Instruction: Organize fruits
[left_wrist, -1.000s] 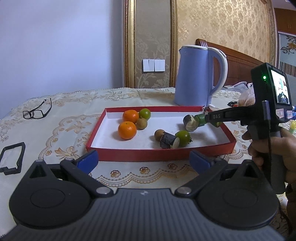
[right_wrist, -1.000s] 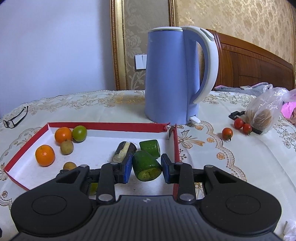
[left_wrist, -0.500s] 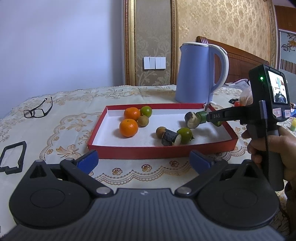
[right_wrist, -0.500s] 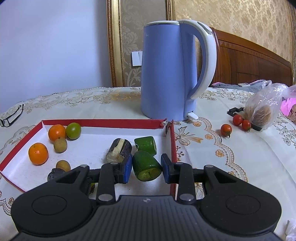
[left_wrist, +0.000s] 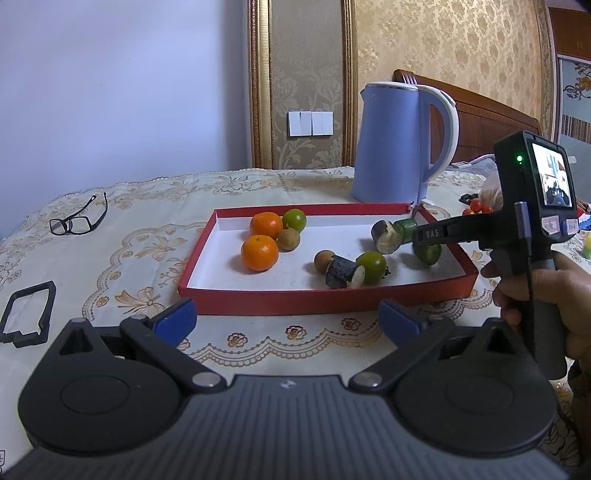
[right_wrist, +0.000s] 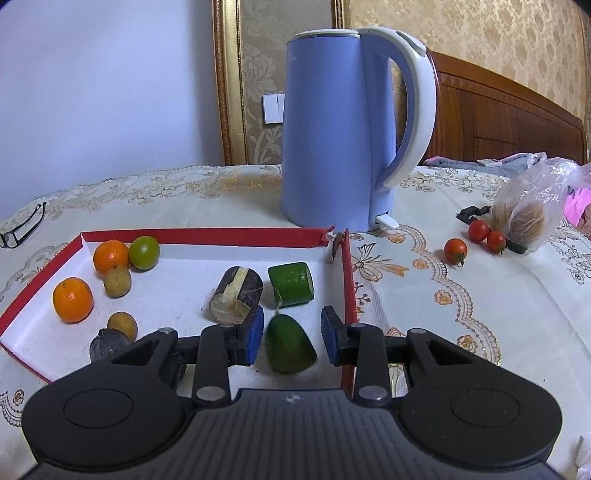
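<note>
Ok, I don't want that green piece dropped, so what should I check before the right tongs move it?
1. Right tongs closed around the green piece: ok.
2. Hold is firm: cannot tell; a sliver of gap shows beside one pad.
3. Neighbours clear: not ok; the dark-skinned piece sits right beside the other pad.
4. Left tongs open, empty, outside the red tray: ok.
5. Bare floor free in the tray: ok.
6. All fruit gathered: not ok; three cherry tomatoes lie on the tablecloth.
</note>
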